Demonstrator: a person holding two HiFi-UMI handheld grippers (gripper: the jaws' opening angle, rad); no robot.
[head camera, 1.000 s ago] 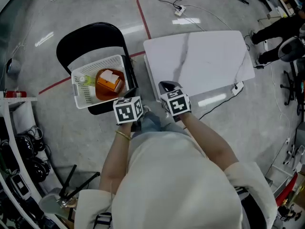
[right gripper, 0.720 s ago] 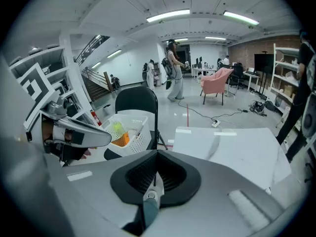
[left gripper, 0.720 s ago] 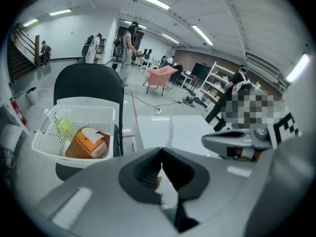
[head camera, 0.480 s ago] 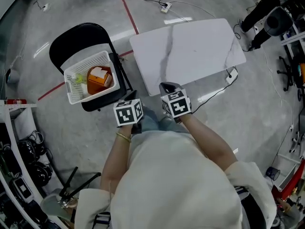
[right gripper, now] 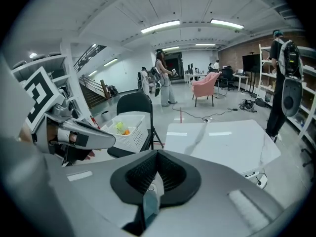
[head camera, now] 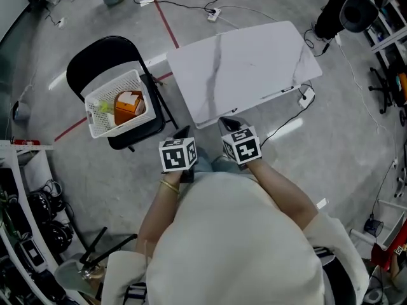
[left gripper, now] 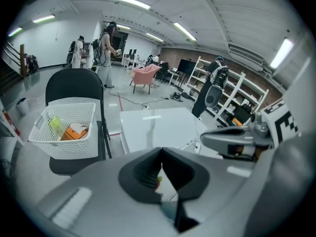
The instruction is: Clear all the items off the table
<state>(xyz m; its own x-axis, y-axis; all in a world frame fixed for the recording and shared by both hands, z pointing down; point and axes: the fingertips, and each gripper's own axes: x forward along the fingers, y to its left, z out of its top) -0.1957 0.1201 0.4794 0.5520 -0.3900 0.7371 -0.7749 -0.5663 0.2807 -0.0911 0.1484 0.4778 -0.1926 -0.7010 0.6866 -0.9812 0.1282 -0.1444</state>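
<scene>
Surface (head camera: 254, 62) was found bare, items (head camera: 129, 104) gathered in the basket (head camera: 111, 84); left tongs (head camera: 182, 131) and right tongs (head camera: 227, 122) were closed, empty. Clearing was judged finished; no further grasp was called for.

The white marble-patterned rectangular surface (head camera: 254, 56) stands ahead, to the right of the black metal folding chair (head camera: 102, 53). A white plastic lattice basket (head camera: 96, 121) sits on the chair's seat. In it an orange cardboard box (head camera: 127, 105) lies right of a small green bottle (head camera: 102, 108). The left tool (head camera: 183, 132) hangs over the grey concrete floor (head camera: 331, 145), between chair and surface. The right tool (head camera: 229, 123) is just beside it, at the surface's near edge.
</scene>
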